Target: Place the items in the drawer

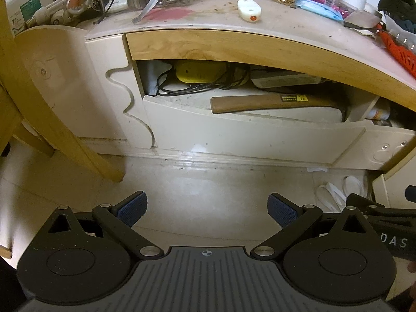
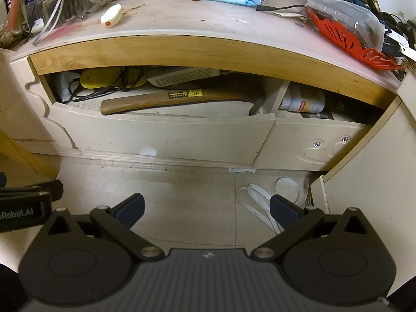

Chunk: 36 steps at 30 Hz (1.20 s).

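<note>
Two legible marks: "DAS" (image 1: 397, 241), "Robot.AI" (image 2: 19, 213)

Drawers pulled open: 2, left drawer (image 2: 161, 135) and right drawer (image 2: 312, 140). Hammer (image 2: 171, 100): 1. Yellow device (image 2: 98, 79): 1. White bottle (image 2: 305, 102): 1. White oval gadget (image 2: 111, 15) on counter (image 2: 208, 23): 1. Hand-held grippers: 2.

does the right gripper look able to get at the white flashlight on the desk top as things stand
Probably yes. The right gripper is open, empty and low before the open drawer. The flashlight lies alone on a bare patch of desk top, with clutter only behind it.
</note>
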Motion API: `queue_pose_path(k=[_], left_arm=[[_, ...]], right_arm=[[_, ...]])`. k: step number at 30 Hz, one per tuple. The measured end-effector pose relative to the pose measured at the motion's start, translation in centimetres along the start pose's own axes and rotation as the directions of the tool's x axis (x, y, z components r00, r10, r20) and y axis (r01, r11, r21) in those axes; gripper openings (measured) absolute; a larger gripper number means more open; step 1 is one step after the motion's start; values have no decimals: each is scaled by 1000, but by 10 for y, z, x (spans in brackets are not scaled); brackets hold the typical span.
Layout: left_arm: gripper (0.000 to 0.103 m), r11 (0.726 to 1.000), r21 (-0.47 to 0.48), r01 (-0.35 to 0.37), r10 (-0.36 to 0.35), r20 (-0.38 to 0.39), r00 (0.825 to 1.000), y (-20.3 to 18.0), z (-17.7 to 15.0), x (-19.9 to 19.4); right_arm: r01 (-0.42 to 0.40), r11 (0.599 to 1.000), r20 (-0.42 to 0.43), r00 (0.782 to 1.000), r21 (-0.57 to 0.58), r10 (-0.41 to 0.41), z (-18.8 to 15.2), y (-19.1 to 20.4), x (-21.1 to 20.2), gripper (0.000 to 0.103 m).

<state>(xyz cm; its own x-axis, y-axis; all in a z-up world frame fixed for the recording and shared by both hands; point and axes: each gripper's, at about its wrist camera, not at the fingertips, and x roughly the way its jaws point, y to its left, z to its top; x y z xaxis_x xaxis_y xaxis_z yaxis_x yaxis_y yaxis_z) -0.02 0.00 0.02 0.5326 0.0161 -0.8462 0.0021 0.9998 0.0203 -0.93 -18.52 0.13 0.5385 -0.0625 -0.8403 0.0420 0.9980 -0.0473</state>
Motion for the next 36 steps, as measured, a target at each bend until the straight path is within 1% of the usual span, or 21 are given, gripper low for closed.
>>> queue_pose_path(k=[4,5,6,7,9,20,36], left_arm=[[102,1000,5,17,-17,7,1000,1,-1,-2],[102,999,-6,35,-35,11,999,8,-4,-3],[102,1000,11,-4,4,-10,1000,-1,0,2],[102,1000,12,-7,7,-11,1000,-2,0,3],[102,1000,6,11,-11,-8,1000,4,0,4],[102,1000,5,18,-18,-17,1000,-1,-1,2],[102,1000,4,21,-21,-23,1000,1,0,3]], right_arm=[[-4,1000,0,1000,-8,4,-1,6,0,102],[-6,1000,0,1000,-8,6,-2,4,0,103],[-6,1000,0,1000,-9,6,-3,3,0,103],[-7,1000,1,1000,-8,7,-4,4,0,102],[-9,1000,-1,1000,-3,9,-1,0,2,103],[-22,1000,-10,1000,0,22,-3,-1,1,103],[-22,1000,-10,1000,1,22,-2,-2,1,103]])
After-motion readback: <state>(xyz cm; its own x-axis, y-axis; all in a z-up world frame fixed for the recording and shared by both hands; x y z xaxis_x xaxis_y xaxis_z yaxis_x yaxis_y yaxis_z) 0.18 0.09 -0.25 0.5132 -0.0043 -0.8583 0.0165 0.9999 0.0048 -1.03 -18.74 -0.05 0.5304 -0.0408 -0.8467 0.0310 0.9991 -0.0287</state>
